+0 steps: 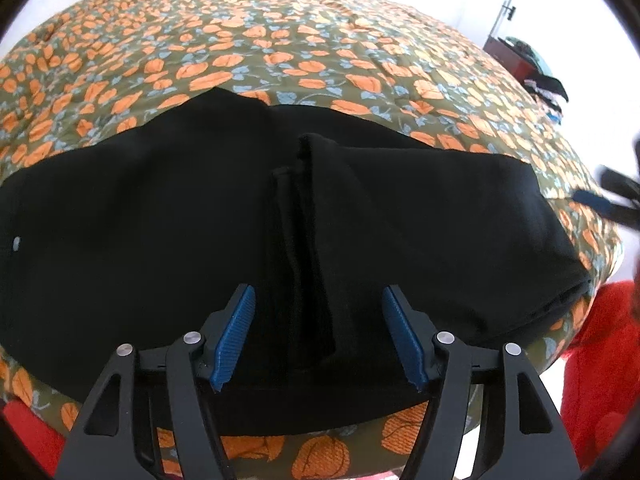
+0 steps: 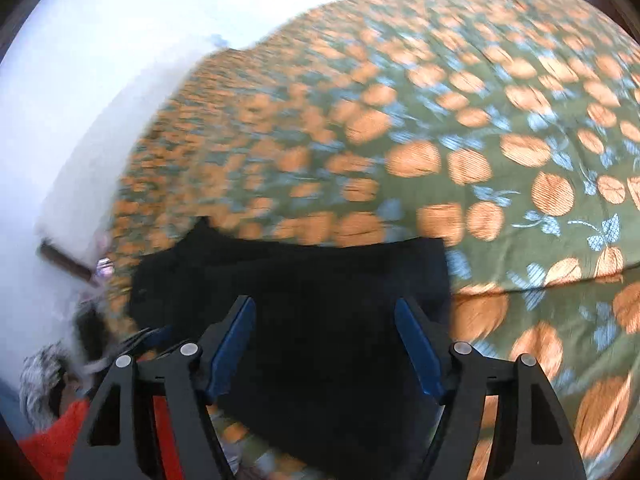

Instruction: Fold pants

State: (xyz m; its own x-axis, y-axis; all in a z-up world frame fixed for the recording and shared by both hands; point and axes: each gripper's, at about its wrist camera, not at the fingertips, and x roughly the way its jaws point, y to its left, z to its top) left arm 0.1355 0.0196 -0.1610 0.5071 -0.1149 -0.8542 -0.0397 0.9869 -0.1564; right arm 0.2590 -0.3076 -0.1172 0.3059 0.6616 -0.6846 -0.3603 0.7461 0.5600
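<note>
Black pants [image 1: 168, 216] lie spread across the flowered bed cover [image 1: 248, 40], with a folded layer and a raised crease running up the middle. My left gripper [image 1: 318, 300] stands open just above the near edge of the pants; its blue pads [image 1: 236, 328] are apart and touch no cloth. In the right wrist view the same black pants [image 2: 320, 280] fill the lower middle, blurred. My right gripper [image 2: 326, 312] hangs open over them with nothing between its pads. The right gripper also shows blurred at the right edge [image 1: 612, 196] of the left wrist view.
The bed's near edge runs along the bottom of the left wrist view. A person's red sleeve [image 1: 600, 352] is at the lower right. A dark red cabinet [image 1: 508, 56] with clothes stands beyond the bed's far right corner. White wall [image 2: 80, 120] lies left of the bed.
</note>
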